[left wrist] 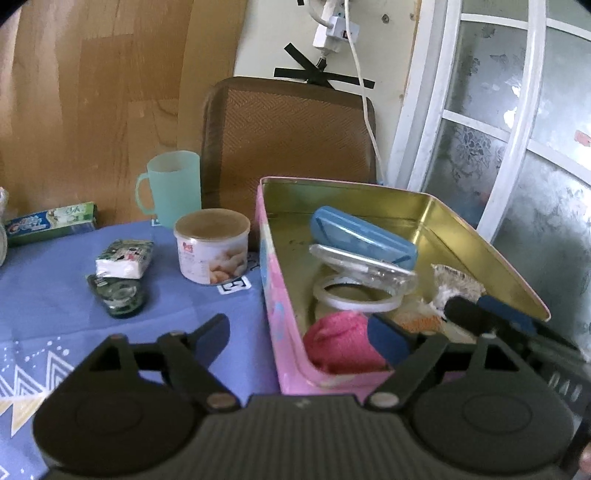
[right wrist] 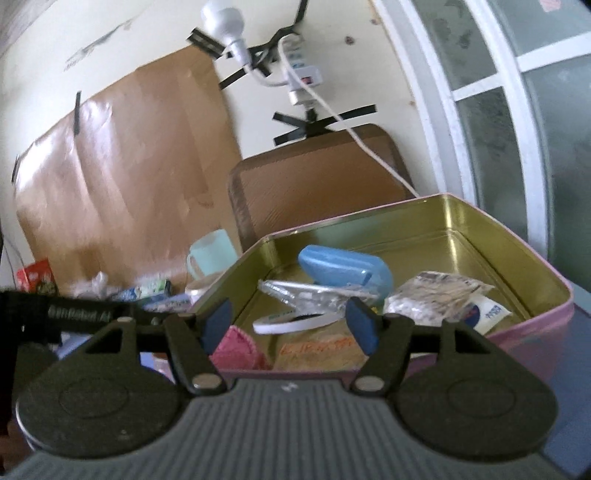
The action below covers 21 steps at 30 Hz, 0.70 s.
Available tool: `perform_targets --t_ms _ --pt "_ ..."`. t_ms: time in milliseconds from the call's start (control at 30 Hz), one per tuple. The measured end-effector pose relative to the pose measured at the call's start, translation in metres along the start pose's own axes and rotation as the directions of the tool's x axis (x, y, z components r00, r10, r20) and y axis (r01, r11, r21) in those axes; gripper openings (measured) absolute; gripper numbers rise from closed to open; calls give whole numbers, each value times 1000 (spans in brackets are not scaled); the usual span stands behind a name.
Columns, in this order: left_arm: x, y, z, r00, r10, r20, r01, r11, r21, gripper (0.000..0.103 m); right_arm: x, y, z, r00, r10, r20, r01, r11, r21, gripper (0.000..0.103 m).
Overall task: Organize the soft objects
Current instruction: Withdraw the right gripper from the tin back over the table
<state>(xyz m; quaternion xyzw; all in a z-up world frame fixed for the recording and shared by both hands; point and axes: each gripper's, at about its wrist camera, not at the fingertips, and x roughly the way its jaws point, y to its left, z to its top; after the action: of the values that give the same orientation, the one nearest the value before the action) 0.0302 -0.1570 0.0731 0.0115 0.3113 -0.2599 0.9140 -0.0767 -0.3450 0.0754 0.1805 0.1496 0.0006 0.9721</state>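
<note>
On the blue patterned tablecloth, the pink tin holds a pink knitted cloth at its near corner, where the empty, spread-jawed left gripper and right gripper could collide or snag the tape roll.

Cream wall (cardboard taped on), frosted window beside.

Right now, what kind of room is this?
Probably a lived-in room at home: a table with a blue cloth holds a mug, toothpaste box and pink tin, with a chair by a window.
</note>
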Motion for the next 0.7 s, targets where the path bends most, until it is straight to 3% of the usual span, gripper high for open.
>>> perform_targets --t_ms 267,700 --pt "-12 -1 -6 999 32 13 -32 999 36 88 0 -4 4 1000 12 -7 -11 997 79 70" --pt "-24 25 -16 996 85 42 -86 996 23 90 8 16 3 998 47 -43 -45 997 57 70"
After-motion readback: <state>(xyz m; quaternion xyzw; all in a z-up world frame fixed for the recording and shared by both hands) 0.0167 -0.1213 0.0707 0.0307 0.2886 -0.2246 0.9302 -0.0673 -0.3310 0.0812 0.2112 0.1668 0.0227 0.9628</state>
